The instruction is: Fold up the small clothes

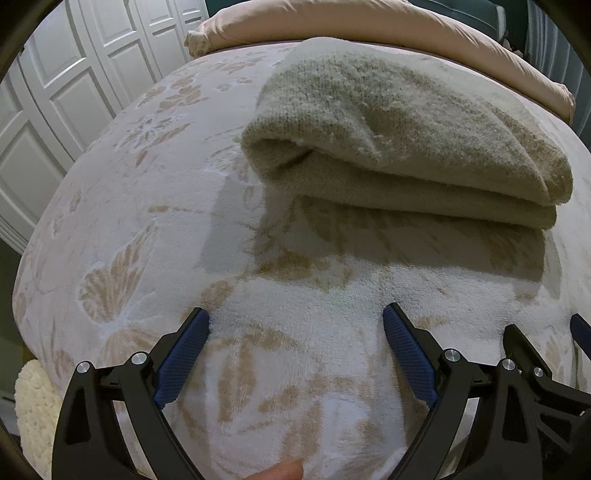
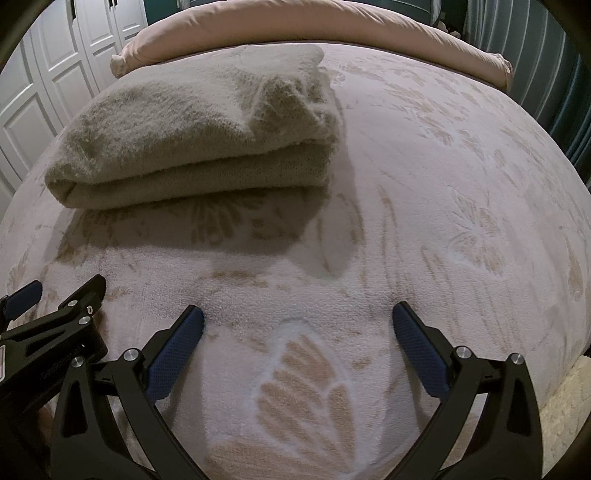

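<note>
Left wrist view has the folded garment (image 1: 406,136), a fuzzy beige-grey knit, lying in the upper right of the frame on the bedspread (image 1: 147,206), its rounded fold edge facing lower left and at least two thick layers stacked along its near side. It casts a shadow on the cover just below it. Nothing touches it; both tools sit well apart from it at the bottom of the frame. The left gripper (image 1: 295,325) has its two blue-padded fingers spread wide, holding nothing, hovering close over the pale cover with its tan butterfly and flower pattern. At the lower right edge, part of the right gripper (image 1: 546,354) shows just beside it. A fingertip (image 1: 280,470) peeks in at the bottom centre. In the right wrist view the same garment (image 2: 199,133) lies in the upper left, its ragged layered corner pointing toward the frame's middle. The right gripper (image 2: 297,323) likewise stands with its fingers wide apart and empty above a large tan butterfly print, and the left gripper (image 2: 55,306) enters at the lower left edge. Behind the garment a pink pillow (image 2: 295,26) runs along the top, white panelled doors (image 1: 74,74) fill the upper left, and a cream fleecy fabric (image 1: 33,406) shows at the lower left beside the bed.
</note>
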The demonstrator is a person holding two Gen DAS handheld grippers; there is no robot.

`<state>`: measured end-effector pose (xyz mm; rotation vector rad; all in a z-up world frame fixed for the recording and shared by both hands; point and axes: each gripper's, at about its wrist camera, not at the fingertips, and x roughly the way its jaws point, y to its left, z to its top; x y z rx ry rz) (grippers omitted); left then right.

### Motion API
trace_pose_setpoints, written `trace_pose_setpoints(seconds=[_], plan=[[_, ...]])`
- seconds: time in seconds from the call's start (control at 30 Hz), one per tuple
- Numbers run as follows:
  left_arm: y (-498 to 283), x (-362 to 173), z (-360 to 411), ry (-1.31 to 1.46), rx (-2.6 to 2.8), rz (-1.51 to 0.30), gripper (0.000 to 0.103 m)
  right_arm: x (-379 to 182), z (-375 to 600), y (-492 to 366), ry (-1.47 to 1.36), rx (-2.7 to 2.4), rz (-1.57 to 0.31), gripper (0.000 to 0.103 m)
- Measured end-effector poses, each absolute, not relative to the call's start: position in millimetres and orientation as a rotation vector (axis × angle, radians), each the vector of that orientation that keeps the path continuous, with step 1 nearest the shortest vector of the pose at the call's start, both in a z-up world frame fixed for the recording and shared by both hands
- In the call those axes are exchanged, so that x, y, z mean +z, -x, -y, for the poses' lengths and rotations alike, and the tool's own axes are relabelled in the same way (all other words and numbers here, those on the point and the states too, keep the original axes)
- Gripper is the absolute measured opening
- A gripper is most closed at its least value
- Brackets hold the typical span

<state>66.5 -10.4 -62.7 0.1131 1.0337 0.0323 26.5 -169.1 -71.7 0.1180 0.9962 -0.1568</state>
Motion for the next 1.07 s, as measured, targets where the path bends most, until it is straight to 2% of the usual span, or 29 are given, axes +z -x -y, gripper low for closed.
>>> trace_pose_setpoints(seconds=[1.07], plan=[[-65.1, -61.6, 14.8, -0.126, 0.041, -1.035, 0.092, -71.3, 169.3, -25.5, -0.119, -0.157, -0.996, 0.098]])
